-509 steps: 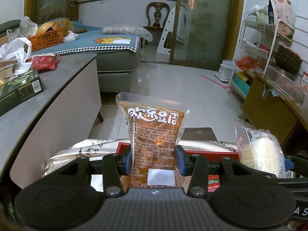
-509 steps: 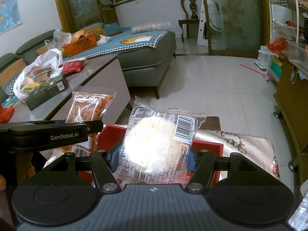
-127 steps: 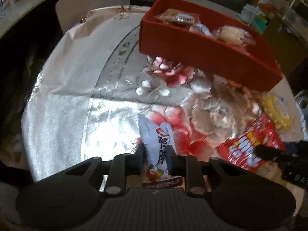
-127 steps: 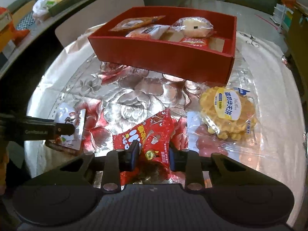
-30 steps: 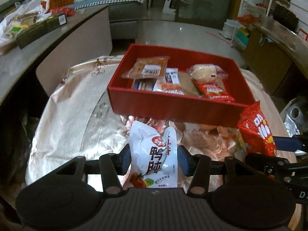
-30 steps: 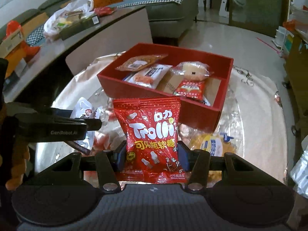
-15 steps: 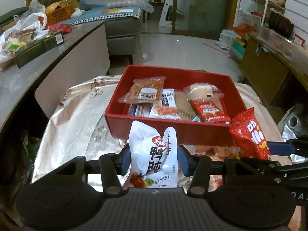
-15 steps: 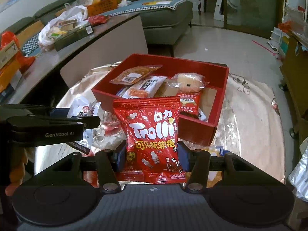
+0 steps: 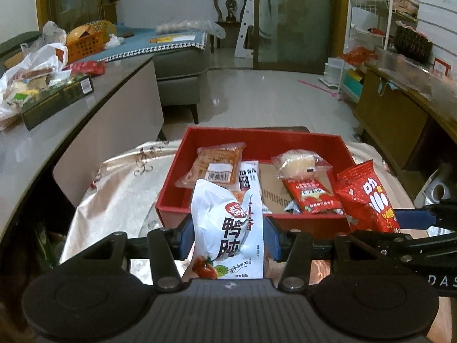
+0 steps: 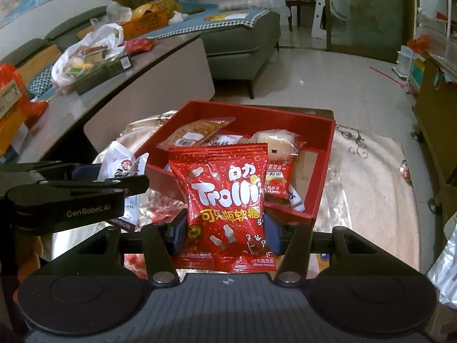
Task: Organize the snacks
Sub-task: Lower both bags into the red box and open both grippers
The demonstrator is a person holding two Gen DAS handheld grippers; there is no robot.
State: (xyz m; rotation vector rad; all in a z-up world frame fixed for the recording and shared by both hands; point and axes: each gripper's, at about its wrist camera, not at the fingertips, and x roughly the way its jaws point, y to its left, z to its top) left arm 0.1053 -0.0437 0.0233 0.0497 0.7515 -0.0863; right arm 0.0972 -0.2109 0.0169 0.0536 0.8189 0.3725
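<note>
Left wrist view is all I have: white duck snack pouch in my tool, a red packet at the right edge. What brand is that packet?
Observer: The red Trolli gummy bag, label facing the right camera.
Operator: Is the right tool gripping it?
Observer: Yes, the right tool is clamped on its lower half.
Operator: Anything left of my view's frame?
Observer: An orange carton at the grey counter's near end.

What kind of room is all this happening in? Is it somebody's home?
Most likely a home living room: a grey upholstered sofa with a blue patterned cover, a carved wooden chair by the frosted glass sliding door, and a white wire storage rack along the wall.
</note>
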